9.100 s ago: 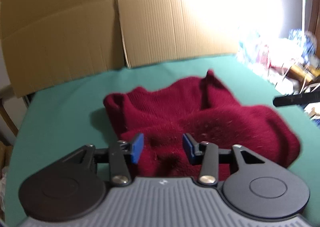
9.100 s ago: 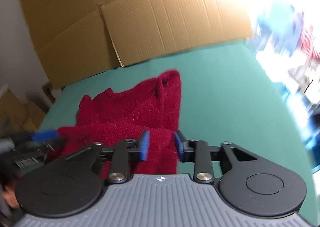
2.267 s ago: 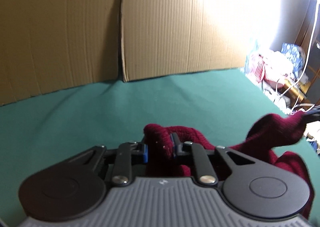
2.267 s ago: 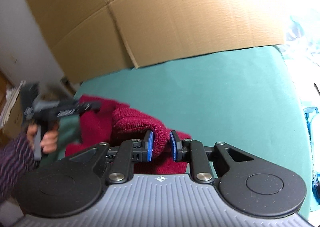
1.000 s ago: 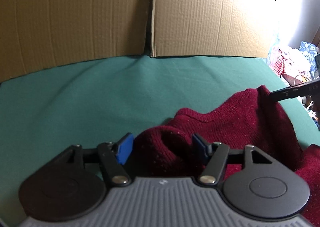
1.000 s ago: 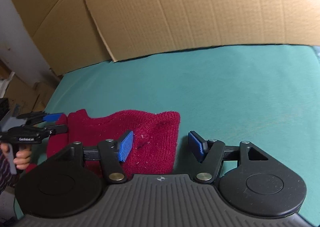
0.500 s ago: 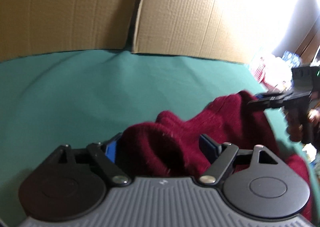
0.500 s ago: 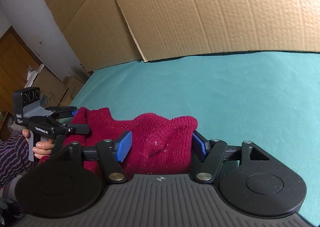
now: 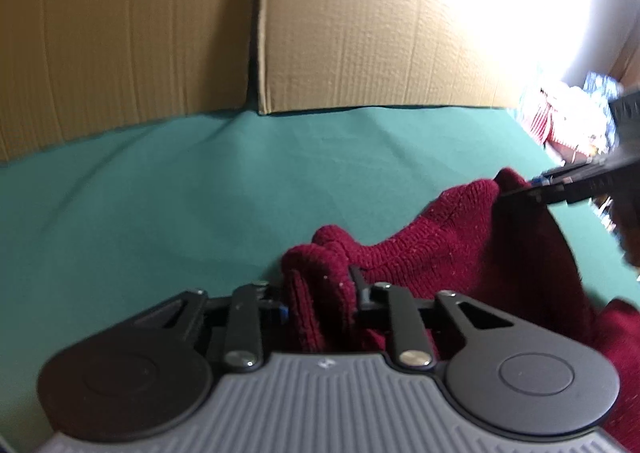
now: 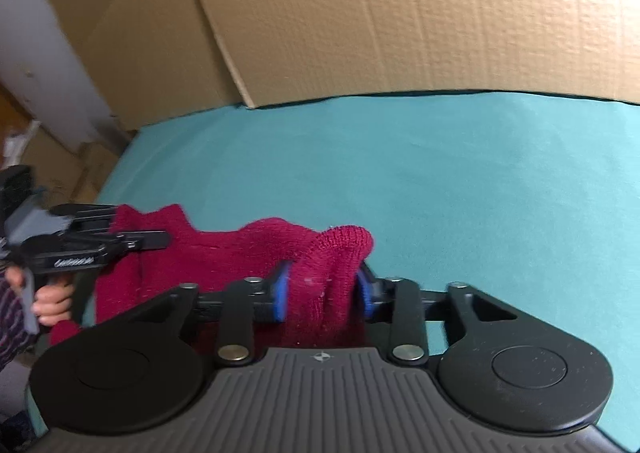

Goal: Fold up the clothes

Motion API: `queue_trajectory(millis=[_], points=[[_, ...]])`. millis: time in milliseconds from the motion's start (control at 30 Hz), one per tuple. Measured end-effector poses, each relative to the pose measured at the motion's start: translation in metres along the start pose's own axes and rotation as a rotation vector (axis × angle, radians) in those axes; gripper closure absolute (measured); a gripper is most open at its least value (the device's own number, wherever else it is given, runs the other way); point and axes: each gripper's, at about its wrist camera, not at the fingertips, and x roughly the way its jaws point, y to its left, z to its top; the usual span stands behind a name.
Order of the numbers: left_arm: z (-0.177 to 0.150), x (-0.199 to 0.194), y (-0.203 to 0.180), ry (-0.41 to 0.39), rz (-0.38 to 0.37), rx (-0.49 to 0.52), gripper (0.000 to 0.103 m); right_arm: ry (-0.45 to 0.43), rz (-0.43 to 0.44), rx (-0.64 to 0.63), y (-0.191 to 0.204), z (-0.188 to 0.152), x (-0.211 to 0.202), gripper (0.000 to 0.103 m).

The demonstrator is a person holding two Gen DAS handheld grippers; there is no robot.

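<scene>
left wrist view: left gripper (image 9: 318, 303) now clamped narrow on a bunched corner of the red sweater (image 9: 460, 253), jaws wide only a second ago; right gripper (image 9: 560, 185) seen pinching the far corner above the green surface (image 9: 160, 205). right wrist view: right gripper (image 10: 322, 293) likewise closed onto knit. both corners regripped, so apparently ready to lift and fold.

Open green tabletop (image 10: 460, 181), walled behind.
Cardboard wall (image 10: 400, 13) blocks the table's far edge; bare cloth lies between it and the red sweater (image 10: 248, 253).
</scene>
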Motion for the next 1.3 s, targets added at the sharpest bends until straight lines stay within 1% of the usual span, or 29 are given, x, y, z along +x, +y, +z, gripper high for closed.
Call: queue_trajectory(millis=[67, 133, 167, 200, 300, 400, 533, 667, 833, 1000, 1167, 1300], points=[[0.001, -0.003, -0.005, -0.014, 0.022, 0.024, 0.085, 0.001, -0.018, 0.005, 0.003, -0.001, -0.001, 0.081], [0.003, -0.009, -0.008, -0.033, 0.026, 0.028, 0.085, -0.028, -0.016, 0.014, 0.005, -0.001, -0.009, 0.082], [0.005, -0.014, -0.009, -0.056, -0.033, 0.072, 0.085, -0.051, -0.008, 0.007, 0.007, -0.001, -0.015, 0.083], [0.005, -0.019, -0.009, -0.075, -0.066, 0.090, 0.085, -0.072, 0.001, 0.002, 0.009, -0.001, -0.021, 0.083], [0.005, -0.038, -0.010, -0.115, -0.092, 0.085, 0.085, -0.123, 0.030, -0.007, 0.012, -0.004, -0.045, 0.083], [0.003, -0.057, -0.011, -0.149, -0.115, 0.074, 0.085, -0.160, 0.041, -0.040, 0.018, -0.010, -0.069, 0.083], [-0.003, -0.088, -0.014, -0.196, -0.147, 0.065, 0.085, -0.197, 0.061, -0.078, 0.029, -0.022, -0.101, 0.083], [-0.016, -0.119, -0.021, -0.230, -0.186, 0.079, 0.085, -0.219, 0.079, -0.134, 0.046, -0.037, -0.132, 0.083], [-0.037, -0.148, -0.030, -0.236, -0.220, 0.081, 0.085, -0.204, 0.080, -0.181, 0.062, -0.064, -0.161, 0.083], [-0.060, -0.167, -0.044, -0.223, -0.223, 0.136, 0.084, -0.160, 0.064, -0.242, 0.072, -0.091, -0.169, 0.083], [-0.078, -0.183, -0.053, -0.216, -0.226, 0.160, 0.084, -0.122, 0.033, -0.315, 0.086, -0.114, -0.174, 0.083], [-0.095, -0.185, -0.066, -0.186, -0.208, 0.231, 0.084, -0.090, -0.006, -0.384, 0.098, -0.130, -0.170, 0.083]])
